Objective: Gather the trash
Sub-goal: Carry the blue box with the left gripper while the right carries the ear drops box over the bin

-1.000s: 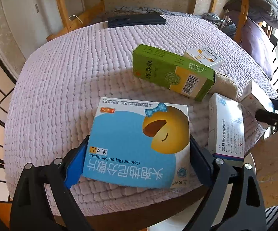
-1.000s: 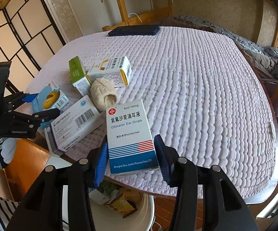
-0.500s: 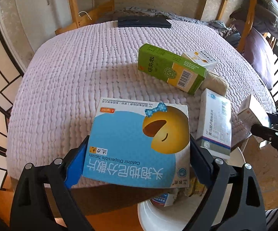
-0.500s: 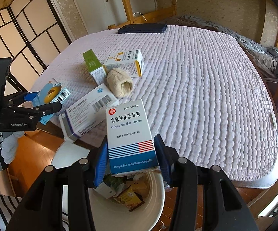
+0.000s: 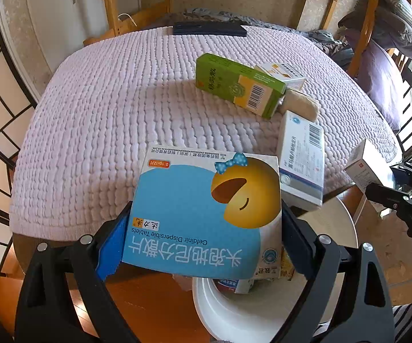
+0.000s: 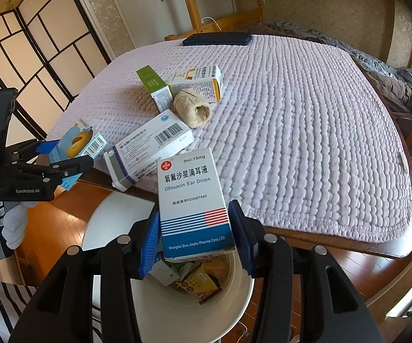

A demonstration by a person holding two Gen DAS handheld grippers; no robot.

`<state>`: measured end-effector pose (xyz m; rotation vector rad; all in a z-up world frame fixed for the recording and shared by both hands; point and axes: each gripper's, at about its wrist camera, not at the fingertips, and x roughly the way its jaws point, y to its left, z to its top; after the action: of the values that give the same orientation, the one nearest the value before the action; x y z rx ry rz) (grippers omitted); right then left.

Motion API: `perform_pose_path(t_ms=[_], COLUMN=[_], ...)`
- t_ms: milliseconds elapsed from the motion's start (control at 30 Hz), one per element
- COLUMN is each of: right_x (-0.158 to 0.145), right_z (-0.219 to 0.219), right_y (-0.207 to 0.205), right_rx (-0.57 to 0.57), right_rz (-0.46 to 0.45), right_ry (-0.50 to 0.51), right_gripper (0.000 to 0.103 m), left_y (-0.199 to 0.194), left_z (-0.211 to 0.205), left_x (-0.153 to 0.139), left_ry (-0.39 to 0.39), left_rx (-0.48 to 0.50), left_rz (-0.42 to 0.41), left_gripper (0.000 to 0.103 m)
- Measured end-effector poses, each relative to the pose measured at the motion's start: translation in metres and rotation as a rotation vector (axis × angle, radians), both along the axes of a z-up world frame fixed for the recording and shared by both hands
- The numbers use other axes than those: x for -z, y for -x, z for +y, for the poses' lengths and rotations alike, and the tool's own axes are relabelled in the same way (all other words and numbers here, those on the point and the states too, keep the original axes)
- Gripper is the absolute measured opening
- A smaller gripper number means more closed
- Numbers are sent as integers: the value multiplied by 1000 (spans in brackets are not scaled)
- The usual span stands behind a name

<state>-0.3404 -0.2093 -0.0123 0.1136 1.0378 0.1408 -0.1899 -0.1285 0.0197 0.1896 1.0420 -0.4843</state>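
While both boxes hang over the white bin, neither is dropped yet.

Beside the quilted table, the bin already holds wrappers. Clamped across its side edges in the left gripper, the broad blue tablet box looks light, thin-walled, easily crushed. Pinched likewise in the right gripper, the smaller ear-drop box likely handles the same: stiff card, smooth faces, best held at the narrow sides.
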Motion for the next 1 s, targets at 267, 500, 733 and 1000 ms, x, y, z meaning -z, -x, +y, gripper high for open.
perform_pose_path(t_ms=[267, 500, 733, 1000], right_x=[-2, -1, -1, 2], right_z=[7, 13, 15, 20], right_y=[12, 20, 25, 31], right_rx=[-13, -28, -30, -35], right_rz=[9, 17, 20, 31], right_ry=[-11, -19, -28, -34], right_gripper=[46, 46, 46, 46], left_y=[19, 33, 43, 56], left_z=[1, -4, -5, -11], left_x=[-2, -2, -2, 0], left_ry=[9, 6, 12, 15], left_rx=[4, 26, 47, 80], left_rz=[11, 18, 29, 42], left_gripper=[94, 94, 94, 94])
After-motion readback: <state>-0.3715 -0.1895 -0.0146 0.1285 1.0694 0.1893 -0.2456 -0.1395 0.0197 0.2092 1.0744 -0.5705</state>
